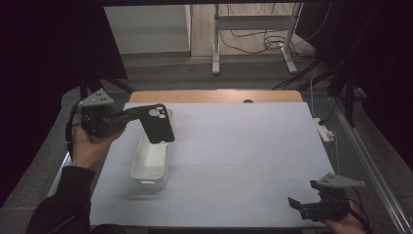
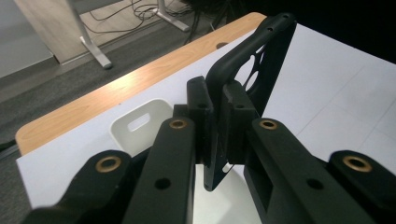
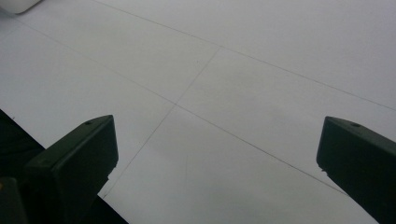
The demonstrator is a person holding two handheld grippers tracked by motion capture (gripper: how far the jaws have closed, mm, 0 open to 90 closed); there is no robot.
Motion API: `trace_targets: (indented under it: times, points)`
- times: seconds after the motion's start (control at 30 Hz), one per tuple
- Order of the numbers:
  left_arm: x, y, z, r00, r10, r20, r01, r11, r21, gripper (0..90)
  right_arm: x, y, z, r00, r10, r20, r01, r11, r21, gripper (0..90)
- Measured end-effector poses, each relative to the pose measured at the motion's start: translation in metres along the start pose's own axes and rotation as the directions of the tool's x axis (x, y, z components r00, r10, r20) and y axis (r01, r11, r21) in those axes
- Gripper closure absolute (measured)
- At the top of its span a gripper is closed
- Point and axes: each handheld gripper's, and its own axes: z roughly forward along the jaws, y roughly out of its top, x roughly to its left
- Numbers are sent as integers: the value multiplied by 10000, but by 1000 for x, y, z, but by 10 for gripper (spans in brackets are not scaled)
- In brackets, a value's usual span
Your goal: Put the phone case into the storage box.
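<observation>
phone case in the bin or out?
Out. The left gripper holds the phone case in the air above the white bin.

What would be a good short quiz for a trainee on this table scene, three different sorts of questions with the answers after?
1. True or false: the left gripper is clamped on the black phone case.
2. What sits under the phone case: A) a white tub, B) a red bowl, C) a book?
3. Fill in: the right gripper's jaws are ____.

Key:
1. True; its jaws pinch the case's edge.
2. A; the case hangs above the white tub on the table.
3. Open, with nothing between them.
</observation>
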Motion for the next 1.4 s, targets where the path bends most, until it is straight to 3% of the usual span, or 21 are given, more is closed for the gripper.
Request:
trace_targets:
  times: [0.27, 0.67, 1.4]
  points:
    - [13, -3, 1, 9995, -19, -304, 24, 9999, 159, 834, 0, 0, 1, 10000, -4, -20, 4, 9999, 103, 0]
    - [32, -11, 20, 9983, -100, -566, 118, 9994, 317, 834, 0, 0, 1, 10000, 4, -78, -3, 9999, 144, 0]
    - [53, -15, 57, 9979, -196, -618, 220, 9990, 388, 834, -1, 0, 1, 9999, 28, -160, -26, 9999, 115, 0]
